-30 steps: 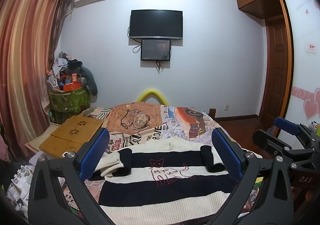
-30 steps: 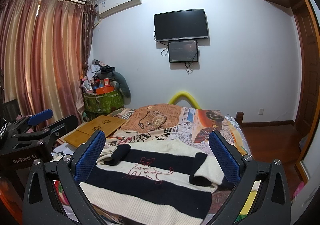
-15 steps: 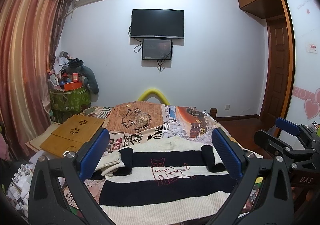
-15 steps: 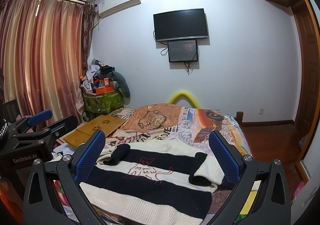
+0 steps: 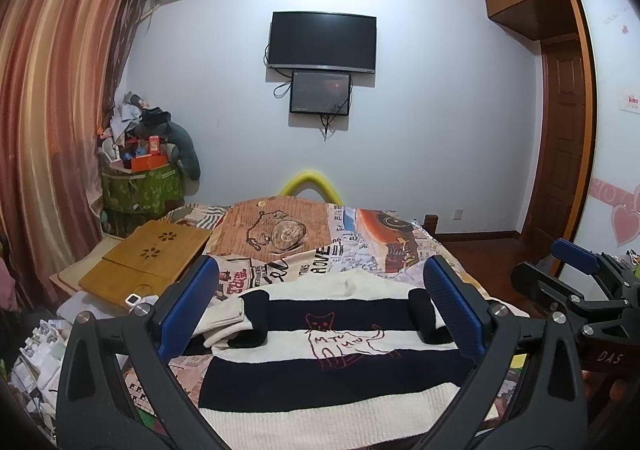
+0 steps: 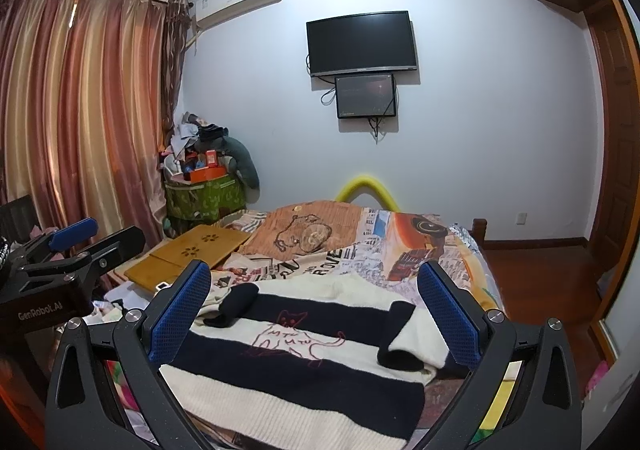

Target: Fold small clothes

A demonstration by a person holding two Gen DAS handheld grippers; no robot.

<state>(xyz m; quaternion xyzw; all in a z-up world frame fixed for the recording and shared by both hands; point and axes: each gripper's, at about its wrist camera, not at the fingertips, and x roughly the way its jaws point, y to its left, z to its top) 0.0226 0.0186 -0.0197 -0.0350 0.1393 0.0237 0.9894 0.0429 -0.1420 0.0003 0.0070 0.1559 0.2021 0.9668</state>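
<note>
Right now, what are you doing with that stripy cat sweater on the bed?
Someone is holding two tongs above the striped sweater, which lies flat on the bed with both sleeves folded in. The left tongs and right tongs are both open and hold nothing. The next fold has not begun.

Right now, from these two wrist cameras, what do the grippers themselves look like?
Both match: the left gripper and right gripper have black angular frames with triangular cutouts and silver bolts, and two fingers faced with textured blue pads. Seen from the side, the left gripper's body carries white "GenRobot.AI" lettering, and the right one shows "DAS". No cables or sleeves are visible.
</note>
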